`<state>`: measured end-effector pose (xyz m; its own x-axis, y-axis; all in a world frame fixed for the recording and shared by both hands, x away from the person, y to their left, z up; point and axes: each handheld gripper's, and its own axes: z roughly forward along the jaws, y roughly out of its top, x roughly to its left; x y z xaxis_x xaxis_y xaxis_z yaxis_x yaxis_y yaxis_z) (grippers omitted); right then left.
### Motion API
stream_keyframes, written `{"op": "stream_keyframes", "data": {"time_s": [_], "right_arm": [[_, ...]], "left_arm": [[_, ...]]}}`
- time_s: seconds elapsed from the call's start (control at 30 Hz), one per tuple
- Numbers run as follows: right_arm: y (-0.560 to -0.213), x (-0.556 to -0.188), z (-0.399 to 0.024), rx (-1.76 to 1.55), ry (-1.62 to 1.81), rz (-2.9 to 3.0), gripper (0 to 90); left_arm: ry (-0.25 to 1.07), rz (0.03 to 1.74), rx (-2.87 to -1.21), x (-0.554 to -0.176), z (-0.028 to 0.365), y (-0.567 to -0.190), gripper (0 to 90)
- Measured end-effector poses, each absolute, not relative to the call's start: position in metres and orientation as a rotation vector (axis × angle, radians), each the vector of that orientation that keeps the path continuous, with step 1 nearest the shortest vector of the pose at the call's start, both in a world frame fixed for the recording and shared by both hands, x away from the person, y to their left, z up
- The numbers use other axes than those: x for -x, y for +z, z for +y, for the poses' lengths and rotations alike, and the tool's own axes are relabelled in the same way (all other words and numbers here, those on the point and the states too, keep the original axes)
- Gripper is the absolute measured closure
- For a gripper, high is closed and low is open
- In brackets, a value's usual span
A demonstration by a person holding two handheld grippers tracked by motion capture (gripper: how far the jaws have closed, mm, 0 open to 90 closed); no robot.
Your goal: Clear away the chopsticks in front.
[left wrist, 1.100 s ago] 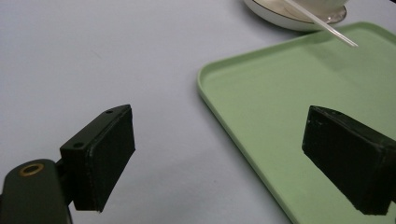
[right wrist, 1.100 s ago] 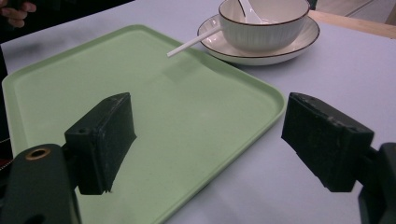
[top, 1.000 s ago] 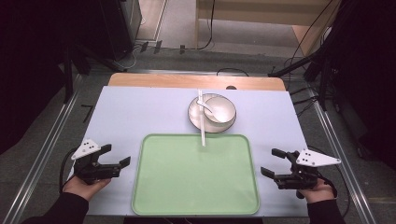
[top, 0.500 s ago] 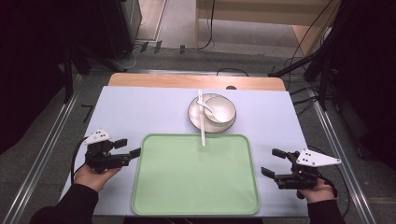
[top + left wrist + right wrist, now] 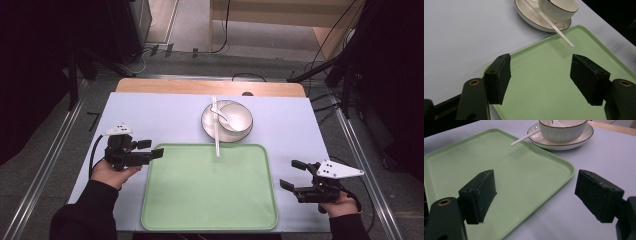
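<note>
A person's left tongs (image 5: 159, 151) hang over the near-left corner of a pale green tray (image 5: 210, 220) on a lavender-grey worktop (image 5: 150, 115), their tips just past the tray's rim. Their jaws have just been closing and stand partly apart with nothing between them; the left gripper view looks between both black pads onto bare tray (image 5: 544, 82). The right tongs (image 5: 294, 176) hover off the tray's right edge, above the worktop, jaws spread wide and gripping nothing, as the right gripper view confirms, with the tray's corner (image 5: 564, 170) lying between the pads.

Beyond the tray's far edge sits a white bowl (image 5: 236, 117) with a dark rim on a matching plate (image 5: 210, 123). A white spoon (image 5: 223, 116) rests inside the bowl. A long white stick (image 5: 216, 130), which may be a straw or a chopstick, lies across the plate beside the bowl, its near end jutting over the tray's far rim. The same stick (image 5: 554, 25) crosses the plate (image 5: 534, 18) in the left gripper view, and its tip (image 5: 524, 138) points over the tray in the right gripper view, next to the ribbed bowl (image 5: 562, 130).

The tray holds nothing. The lavender covering leaves a strip of bare wood (image 5: 200, 86) along the worktop's far edge. Metal rails (image 5: 55, 145) flank the worktop on both sides. Behind, on a grey floor (image 5: 190, 30), black cables (image 5: 220, 45) trail past dark equipment stands (image 5: 345, 55) and a light wooden cabinet (image 5: 280, 15). Dark sleeves (image 5: 85, 210) enter from the bottom edge.
</note>
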<state>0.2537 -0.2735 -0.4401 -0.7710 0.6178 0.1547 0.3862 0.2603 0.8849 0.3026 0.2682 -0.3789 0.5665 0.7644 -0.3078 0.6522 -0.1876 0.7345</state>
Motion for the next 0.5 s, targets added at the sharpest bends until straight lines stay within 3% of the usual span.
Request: {"op": "stream_keyframes", "data": {"time_s": [0.5], "right_arm": [[-0.442, -0.255, -0.274, -0.953, 1.485, 2.326, 17.6]], "left_arm": [[0.175, 1.137, -1.972, -0.335, 0.224, -0.367, 33.8]]}}
